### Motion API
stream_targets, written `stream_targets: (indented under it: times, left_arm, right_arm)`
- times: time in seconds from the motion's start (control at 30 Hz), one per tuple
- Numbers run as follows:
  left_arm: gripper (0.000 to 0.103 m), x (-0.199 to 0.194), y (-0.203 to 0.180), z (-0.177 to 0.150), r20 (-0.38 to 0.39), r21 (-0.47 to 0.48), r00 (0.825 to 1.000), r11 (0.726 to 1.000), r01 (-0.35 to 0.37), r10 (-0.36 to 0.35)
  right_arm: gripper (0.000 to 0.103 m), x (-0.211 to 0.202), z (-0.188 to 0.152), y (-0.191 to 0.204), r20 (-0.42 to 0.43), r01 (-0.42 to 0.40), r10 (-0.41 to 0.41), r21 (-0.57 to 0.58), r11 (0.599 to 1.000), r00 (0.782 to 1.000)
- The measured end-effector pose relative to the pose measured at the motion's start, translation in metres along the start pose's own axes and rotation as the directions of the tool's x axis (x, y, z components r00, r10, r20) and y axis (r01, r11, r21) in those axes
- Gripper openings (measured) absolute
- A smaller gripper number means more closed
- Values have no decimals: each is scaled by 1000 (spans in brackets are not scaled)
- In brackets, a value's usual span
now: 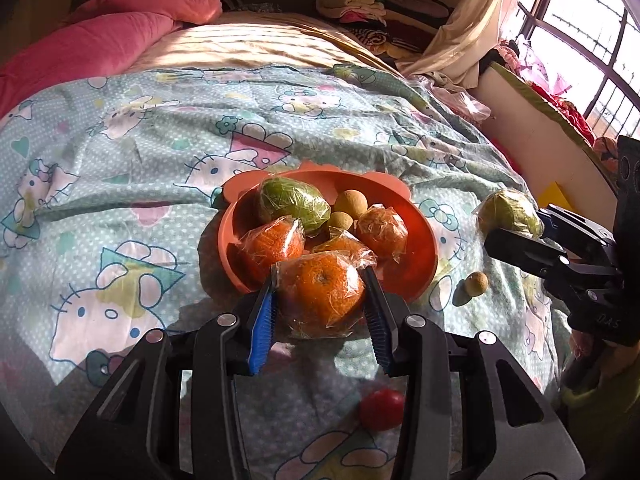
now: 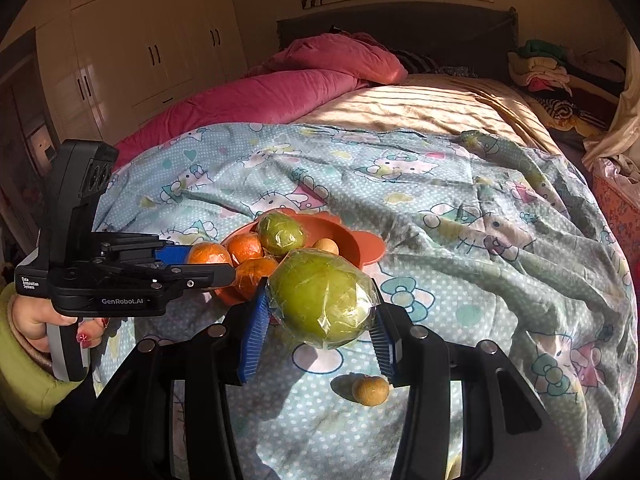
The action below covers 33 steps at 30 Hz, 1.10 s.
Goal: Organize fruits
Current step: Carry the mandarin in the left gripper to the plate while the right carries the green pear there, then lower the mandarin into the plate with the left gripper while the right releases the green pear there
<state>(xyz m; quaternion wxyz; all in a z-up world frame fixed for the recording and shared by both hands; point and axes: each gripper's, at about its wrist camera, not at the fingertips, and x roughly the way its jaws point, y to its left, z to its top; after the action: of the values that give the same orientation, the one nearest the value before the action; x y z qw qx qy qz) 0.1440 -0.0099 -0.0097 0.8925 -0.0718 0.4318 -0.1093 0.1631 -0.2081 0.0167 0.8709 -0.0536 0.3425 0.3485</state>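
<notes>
An orange bowl (image 1: 416,264) sits on the cartoon-print bedspread with a wrapped green fruit (image 1: 294,202), wrapped oranges (image 1: 272,244) and small tan fruits (image 1: 351,204) inside. My left gripper (image 1: 322,296) is shut on a plastic-wrapped orange (image 1: 320,292), held just in front of the bowl's near rim. My right gripper (image 2: 320,312) is shut on a wrapped green fruit (image 2: 322,300), lifted above the spread to the right of the bowl (image 2: 360,250). In the left wrist view that green fruit (image 1: 510,212) shows at the right gripper's tips.
A small tan fruit (image 2: 370,390) lies loose on the spread beneath my right gripper, seen also as the tan fruit (image 1: 476,282) right of the bowl. A red fruit (image 1: 382,408) lies under my left gripper. A pink quilt (image 2: 280,96) and piled clothes (image 2: 540,68) lie farther back.
</notes>
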Motion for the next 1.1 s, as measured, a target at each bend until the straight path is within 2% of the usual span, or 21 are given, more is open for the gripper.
stream_targets:
  times: [0.27,1.1]
  left_arm:
    - [32,9,6,3,-5,-12,1000,1000,-16,16]
    - [32,17,21,6,20,-48,1000,999,-9,10]
  right_arm:
    - [44,16,9,2,-25,-6,4,-41,999,1000]
    - [45,60,2,38,-124,-52,28,-190,980,992]
